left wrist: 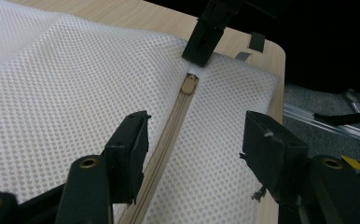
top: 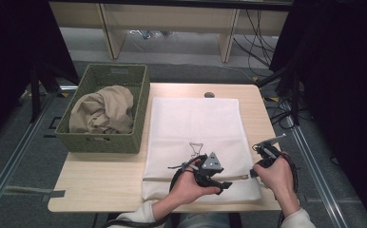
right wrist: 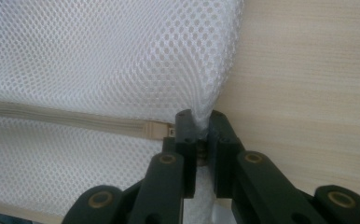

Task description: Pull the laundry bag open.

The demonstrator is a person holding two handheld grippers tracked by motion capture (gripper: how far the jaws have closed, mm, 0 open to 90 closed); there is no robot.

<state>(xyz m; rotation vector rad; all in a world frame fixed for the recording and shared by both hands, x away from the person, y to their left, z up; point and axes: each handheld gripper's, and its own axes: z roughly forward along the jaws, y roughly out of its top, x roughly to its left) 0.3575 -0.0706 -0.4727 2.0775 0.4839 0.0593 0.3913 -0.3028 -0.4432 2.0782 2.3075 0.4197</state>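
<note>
Mesh laundry bag (top: pixel 196 128), white and flat, lies on the wooden table (top: pixel 101 175) across the middle of the high view, its beige zipper (top: pixel 165 179) running along the edge nearest the person.

At the left of that view a green woven basket (top: pixel 106 142) sits on the table's left part, just beside the bag, with a crumpled tan cloth (top: pixel 103 111) inside it. A small black wire clip (top: pixel 197 146) lies on the mesh below the centre of the frame.

Lower centre, the left gripper (top: pixel 226 185) hovers over the zipper line in the person's left hand (top: pixel 188 187). In the left gripper view its jaws stand wide apart, one on each side of the zipper (left wrist: pixel 169 135), holding nothing; the zipper's end (left wrist: pixel 189 85) shows at upper centre, with the other gripper's black jaw (left wrist: pixel 206 39) pinching the bag just above it.

At the lower right of the high view, the right gripper (top: pixel 254 173) sits at the bag's right edge, held by the right hand (top: pixel 276 178). In the right gripper view (right wrist: pixel 201 140) its jaws are closed tight on a gathered fold of white mesh (right wrist: pixel 122 56) at the bag's corner, just beside the zipper's end (right wrist: pixel 162 130), with bare table (right wrist: pixel 308 70) at the right of the frame.
</note>
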